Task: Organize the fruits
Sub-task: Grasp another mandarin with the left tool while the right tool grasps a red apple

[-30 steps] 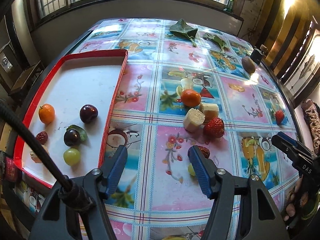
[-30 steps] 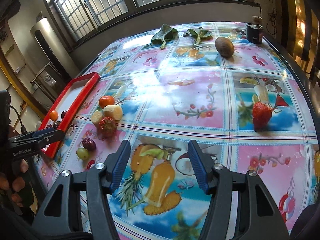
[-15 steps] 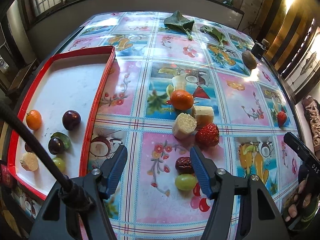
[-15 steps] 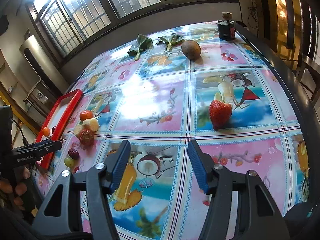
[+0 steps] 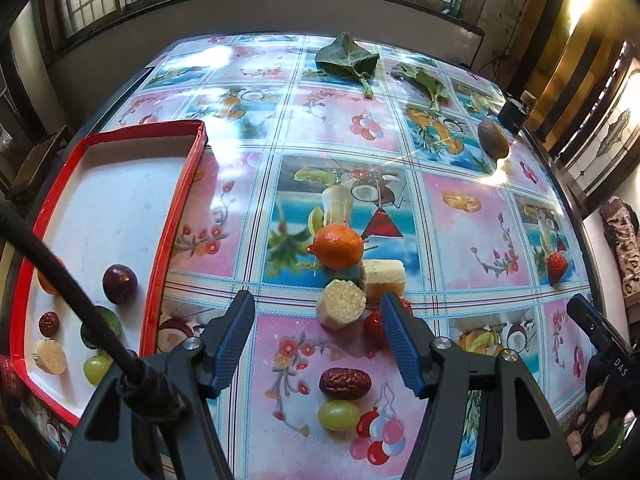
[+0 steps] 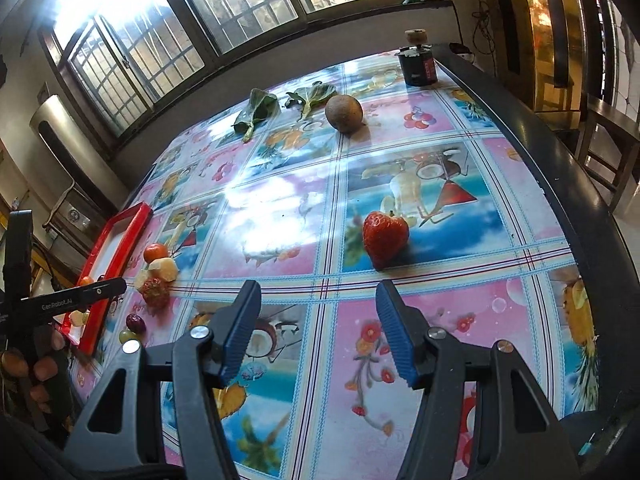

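Now the left tongs (image 5: 316, 312), wide apart, hang closer over the date (image 5: 345, 383).

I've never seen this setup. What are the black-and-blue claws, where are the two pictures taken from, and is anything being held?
No robot: a person holds one two-finger tool in each hand, each with a fisheye camera looking along its fingers. The left tool is open and empty above a wrinkled dark-red date and a green grape. The right tool is open and empty near a lone red strawberry. A red-rimmed white tray already holds some fruit. An orange tangerine sits on the patterned tablecloth.
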